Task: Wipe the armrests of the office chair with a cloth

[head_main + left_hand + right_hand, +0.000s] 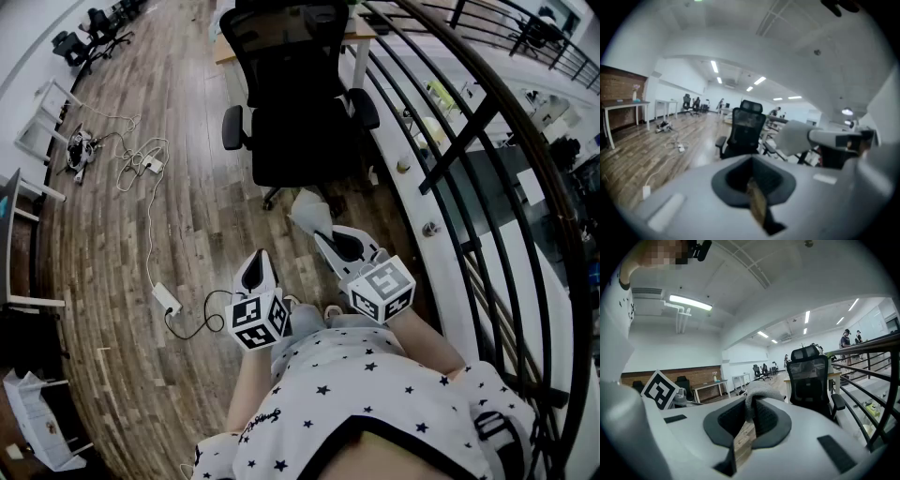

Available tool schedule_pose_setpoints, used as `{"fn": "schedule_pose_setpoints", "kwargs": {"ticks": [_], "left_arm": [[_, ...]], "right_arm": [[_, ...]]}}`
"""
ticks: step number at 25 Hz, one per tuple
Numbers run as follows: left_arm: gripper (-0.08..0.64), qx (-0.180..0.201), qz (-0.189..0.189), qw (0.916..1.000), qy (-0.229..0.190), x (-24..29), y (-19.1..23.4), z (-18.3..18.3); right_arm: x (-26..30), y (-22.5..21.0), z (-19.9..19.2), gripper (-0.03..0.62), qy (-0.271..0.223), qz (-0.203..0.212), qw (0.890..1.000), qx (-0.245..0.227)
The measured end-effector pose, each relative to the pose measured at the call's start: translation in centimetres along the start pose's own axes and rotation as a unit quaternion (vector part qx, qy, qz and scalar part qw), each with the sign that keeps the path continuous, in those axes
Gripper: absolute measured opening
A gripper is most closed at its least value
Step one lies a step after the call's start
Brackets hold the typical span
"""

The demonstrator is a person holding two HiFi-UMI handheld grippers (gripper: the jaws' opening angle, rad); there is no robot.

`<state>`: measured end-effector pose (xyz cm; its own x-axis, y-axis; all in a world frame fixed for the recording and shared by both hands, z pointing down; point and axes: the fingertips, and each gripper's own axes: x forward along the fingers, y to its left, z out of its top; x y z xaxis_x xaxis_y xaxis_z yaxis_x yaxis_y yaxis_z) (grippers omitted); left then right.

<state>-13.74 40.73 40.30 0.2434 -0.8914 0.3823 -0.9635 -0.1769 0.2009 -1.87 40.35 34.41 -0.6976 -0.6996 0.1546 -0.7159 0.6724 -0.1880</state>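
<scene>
A black office chair [295, 112] stands on the wood floor ahead, with its left armrest [234, 127] and right armrest [364, 108] both in sight. My right gripper [321, 234] is shut on a grey cloth [307, 210], held in the air short of the seat. From the right gripper view the cloth [757, 392] bunches out of the closed jaws, with the chair [813, 380] beyond. My left gripper [260, 258] hangs lower left of the right one, shut and empty. In its own view it points at the chair [745, 131], with the cloth [797, 137] at right.
A black railing [487, 187] curves along the right side, close to the chair. A white power strip [167, 298] and cables [141, 164] lie on the floor to the left. A desk [230, 47] stands behind the chair, and other chairs [94, 33] at far left.
</scene>
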Motion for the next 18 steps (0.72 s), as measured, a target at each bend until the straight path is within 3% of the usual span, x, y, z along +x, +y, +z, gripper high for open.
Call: {"fn": "schedule_pose_setpoints", "kwargs": {"ticks": [8,18], "left_arm": [[0.006,-0.009,0.006,0.9999,-0.008,-1.0,-1.1,-0.4],[0.006,-0.027,0.027,0.9993,-0.005,-0.4,-0.2,-0.6]], "right_arm": [[-2.0,-0.3,-1.2,0.029,0.015,0.006,1.000,-0.006],[-0.5,-1.5,-1.8,0.031,0.029,0.018,0.999,0.008]]}}
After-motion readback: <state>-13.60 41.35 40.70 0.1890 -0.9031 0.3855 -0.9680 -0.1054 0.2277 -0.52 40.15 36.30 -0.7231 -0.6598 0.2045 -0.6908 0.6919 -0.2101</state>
